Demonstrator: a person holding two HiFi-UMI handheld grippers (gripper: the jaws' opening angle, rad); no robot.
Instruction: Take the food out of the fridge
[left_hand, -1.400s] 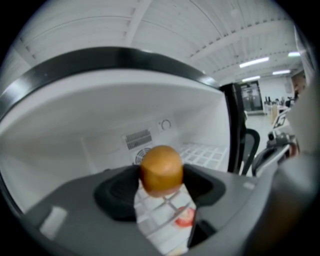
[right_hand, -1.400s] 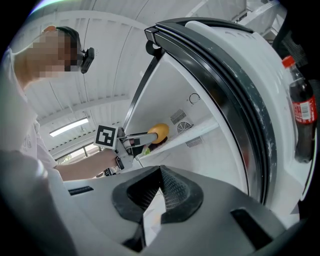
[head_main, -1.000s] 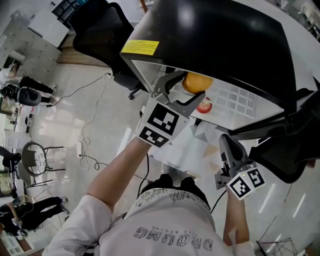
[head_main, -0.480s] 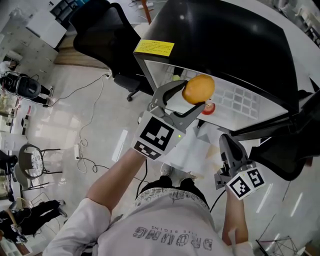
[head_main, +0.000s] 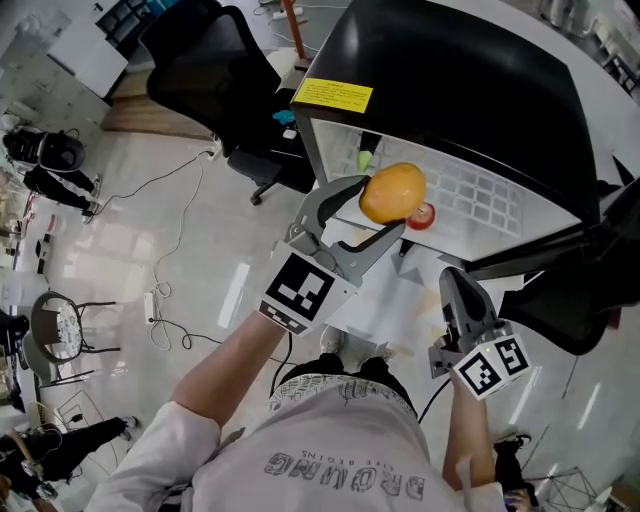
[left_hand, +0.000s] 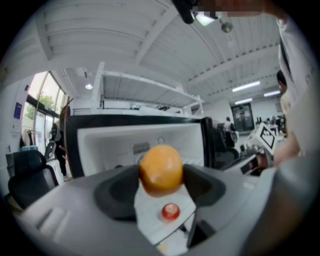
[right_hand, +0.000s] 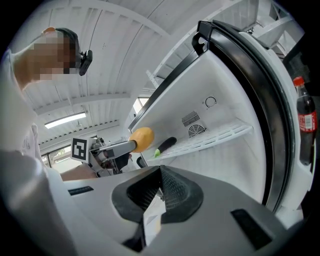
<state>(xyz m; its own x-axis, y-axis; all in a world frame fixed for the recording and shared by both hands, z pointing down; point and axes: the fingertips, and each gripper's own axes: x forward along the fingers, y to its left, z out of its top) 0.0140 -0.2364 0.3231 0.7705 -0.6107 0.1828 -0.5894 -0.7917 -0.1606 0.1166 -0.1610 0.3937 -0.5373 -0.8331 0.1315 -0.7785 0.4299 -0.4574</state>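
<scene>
Backed away from the fridge over the last second, the left gripper now holds the orange clear of the opening instead of tucked under the cabinet's top edge. Its grey jaws pinch the fruit from both sides with dark, cupped pads. The orange is round, smooth and faintly glossy. The right gripper sits where it was, low by the door, its mesh-textured pads pressed together on nothing.

The fridge is a small, glossy black box with a yellow label on its top and a plain white lining. Inside, a white wire shelf carries a dark, elongated vegetable with a green end. A small red fruit lies on the white bottom, beyond the orange. A cola bottle stands upright in the door.

Around it spreads a pale, shiny floor with loose cables trailing across, and a black office chair stands beside the fridge.
</scene>
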